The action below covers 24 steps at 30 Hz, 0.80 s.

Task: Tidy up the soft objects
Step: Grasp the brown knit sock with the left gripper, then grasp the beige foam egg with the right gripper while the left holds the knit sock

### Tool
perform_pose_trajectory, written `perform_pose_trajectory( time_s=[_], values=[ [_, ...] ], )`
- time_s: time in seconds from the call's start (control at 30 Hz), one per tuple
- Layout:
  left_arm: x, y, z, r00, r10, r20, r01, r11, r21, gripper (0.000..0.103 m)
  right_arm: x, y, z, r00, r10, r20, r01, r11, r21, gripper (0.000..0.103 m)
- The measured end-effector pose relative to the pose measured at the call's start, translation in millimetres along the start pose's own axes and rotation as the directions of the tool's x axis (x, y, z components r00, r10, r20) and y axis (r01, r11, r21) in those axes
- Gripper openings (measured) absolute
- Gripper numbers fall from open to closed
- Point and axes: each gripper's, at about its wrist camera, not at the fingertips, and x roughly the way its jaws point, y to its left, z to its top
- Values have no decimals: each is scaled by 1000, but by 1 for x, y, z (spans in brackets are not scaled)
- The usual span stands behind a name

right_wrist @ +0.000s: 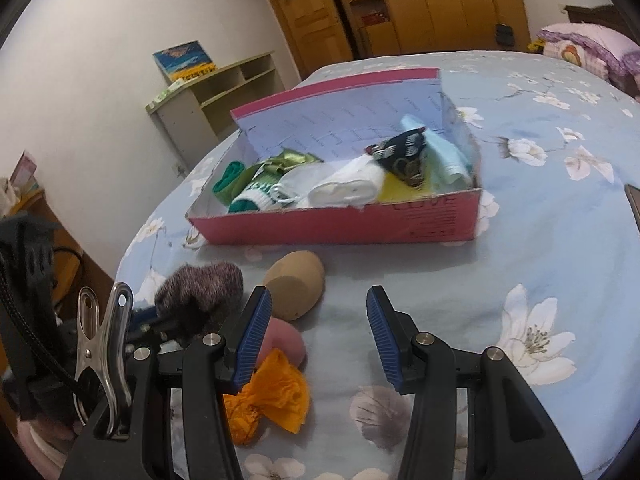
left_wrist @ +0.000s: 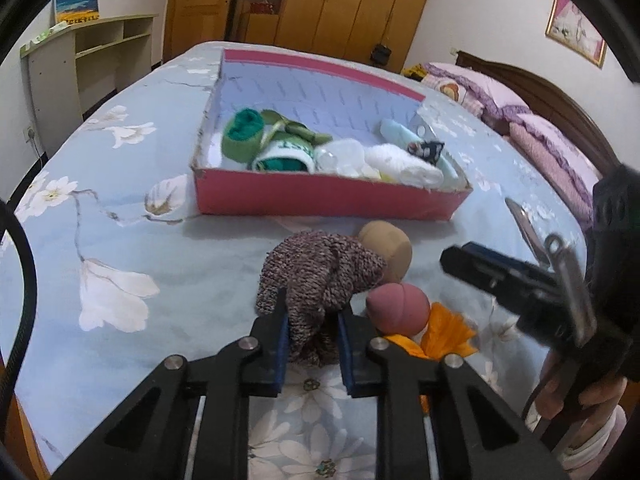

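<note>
My left gripper (left_wrist: pixel 312 312) is shut on a brown-purple knitted sock (left_wrist: pixel 320 276), held just above the bed. The sock also shows in the right wrist view (right_wrist: pixel 200 292). Beside it lie a tan foam pad (left_wrist: pixel 390 248), a pink foam pad (left_wrist: pixel 400 306) and an orange crumpled cloth (left_wrist: pixel 444 334). They show in the right wrist view too: tan pad (right_wrist: pixel 296 286), pink pad (right_wrist: pixel 284 342), orange cloth (right_wrist: pixel 272 396). My right gripper (right_wrist: pixel 318 340) is open and empty above the bed, right of these things. A pink cardboard box (left_wrist: pixel 320 196) further back holds several socks and cloths.
The blue flowered bedspread (left_wrist: pixel 120 220) covers the whole bed. Purple pillows (left_wrist: pixel 540 128) and a wooden headboard are at the right. A shelf unit (left_wrist: pixel 88 64) stands by the far wall, wardrobes behind. The box also shows in the right wrist view (right_wrist: pixel 340 224).
</note>
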Motion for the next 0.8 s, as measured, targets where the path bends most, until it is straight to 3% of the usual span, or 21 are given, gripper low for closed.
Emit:
perform_pose_trajectory(
  time_s=[0.17,0.33,0.67,0.8],
  values=[
    [-8,7,2,998,-58,6,58,997,-42,21,13,8,5,997,56,-57,-55,998,15,51],
    [-14,16,3,999,-42,27,44,997,-68,21,32,17,11,996,8,-94,-10,1000,-19,51],
    [-15,40,2,998,-45,39,50,989,-140,21,63,22,14,987,2,-160,-5,1000,-18,51],
    [-12,39,3,998,-54,36,58,989,-137,21,64,23,12,989,-16,-146,10,999,-42,38]
  ],
)
